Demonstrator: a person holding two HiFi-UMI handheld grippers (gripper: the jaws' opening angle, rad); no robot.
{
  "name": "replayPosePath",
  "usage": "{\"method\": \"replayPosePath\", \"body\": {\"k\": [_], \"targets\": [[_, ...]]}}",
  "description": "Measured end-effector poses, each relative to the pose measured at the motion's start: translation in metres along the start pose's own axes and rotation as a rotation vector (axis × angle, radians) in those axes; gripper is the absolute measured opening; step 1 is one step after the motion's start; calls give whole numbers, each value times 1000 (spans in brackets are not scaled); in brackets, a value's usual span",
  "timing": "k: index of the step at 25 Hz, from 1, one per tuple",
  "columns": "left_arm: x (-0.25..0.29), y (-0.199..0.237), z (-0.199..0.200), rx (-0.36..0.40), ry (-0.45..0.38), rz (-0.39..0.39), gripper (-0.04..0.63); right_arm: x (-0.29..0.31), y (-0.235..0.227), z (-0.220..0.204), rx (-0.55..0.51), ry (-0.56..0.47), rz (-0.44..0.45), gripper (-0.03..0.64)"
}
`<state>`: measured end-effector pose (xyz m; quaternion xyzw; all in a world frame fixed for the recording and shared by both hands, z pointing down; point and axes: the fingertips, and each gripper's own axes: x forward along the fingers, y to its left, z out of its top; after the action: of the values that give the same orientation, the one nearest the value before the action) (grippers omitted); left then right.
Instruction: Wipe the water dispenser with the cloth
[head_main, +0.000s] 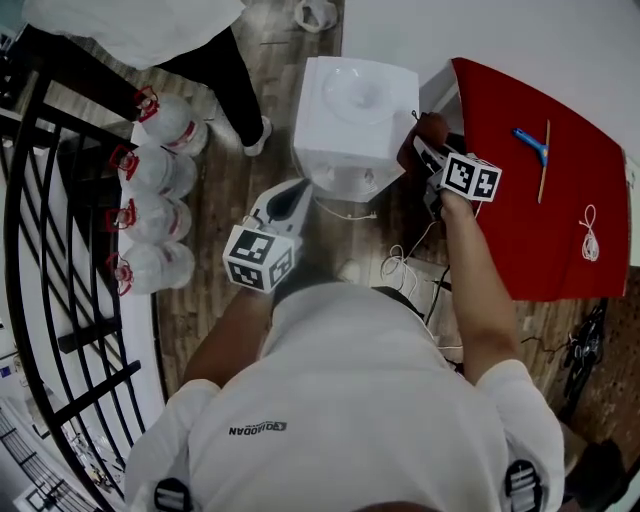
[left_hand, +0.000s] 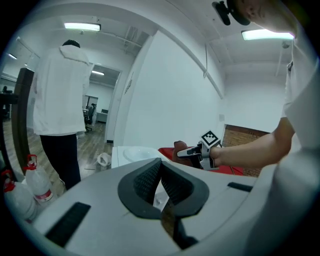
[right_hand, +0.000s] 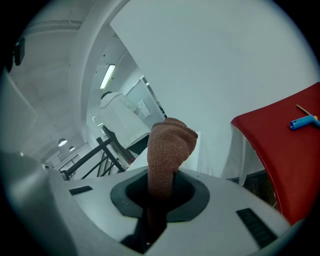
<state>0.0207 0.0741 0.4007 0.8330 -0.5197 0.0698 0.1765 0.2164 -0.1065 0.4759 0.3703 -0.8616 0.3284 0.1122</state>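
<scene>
**A:** Where is the cloth?

**B:** The brown cloth (right_hand: 167, 150) is pinched between the jaws of the right hand-held gripper (right_hand: 161, 192). It is bunched up and stands past the jaws. In the head view it is at the top edge of the white water dispenser (head_main: 355, 125), on the side facing the red counter (head_main: 560, 240). I can't tell whether it touches the dispenser.

**A:** And the other one?

**B:** The left hand-held gripper (left_hand: 161, 185) has its jaws drawn together at the tips, with nothing between them. It is just beside the dispenser's near corner, on the side away from the counter.

**A:** How does the dispenser stand?

**B:** It stands upright on the wood floor (head_main: 215, 210), and a round well shows in its top.

**A:** What else is round it?

**B:** Four clear bottles (head_main: 160, 170) with red caps are in a row on the floor, on the dispenser's side away from the counter. They are next to a black railing (head_main: 40, 250). A person (head_main: 200, 50) in a white top and dark trousers stands beyond them, near the dispenser's far corner. White cables (head_main: 400, 265) lie on the floor in front of the dispenser.

**A:** Anything on the counter?

**B:** A blue tool (head_main: 530, 143) and a thin stick (head_main: 545, 160) lie close together, well apart from the dispenser. A looped white cord (head_main: 590, 235) lies farther out still.
</scene>
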Motion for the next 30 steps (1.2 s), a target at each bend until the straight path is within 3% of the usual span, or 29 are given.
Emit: {"method": "replayPosePath", "body": {"k": [6, 17, 23, 30], "targets": [[-1, -2, -2, -49, -3, -4, -8, -14, -21, -1, -37, -1, -55, 54], [-18, 5, 2, -12, -14, 38, -8, -46, -33, 4, -168, -70, -153, 54], [-27, 14, 1, -5, 1, 20, -8, -47, 31, -8, -135, -147, -59, 54], [-50, 21, 8, 30, 5, -30, -8, -3, 133, -68, -192, -62, 62, 54]]}}
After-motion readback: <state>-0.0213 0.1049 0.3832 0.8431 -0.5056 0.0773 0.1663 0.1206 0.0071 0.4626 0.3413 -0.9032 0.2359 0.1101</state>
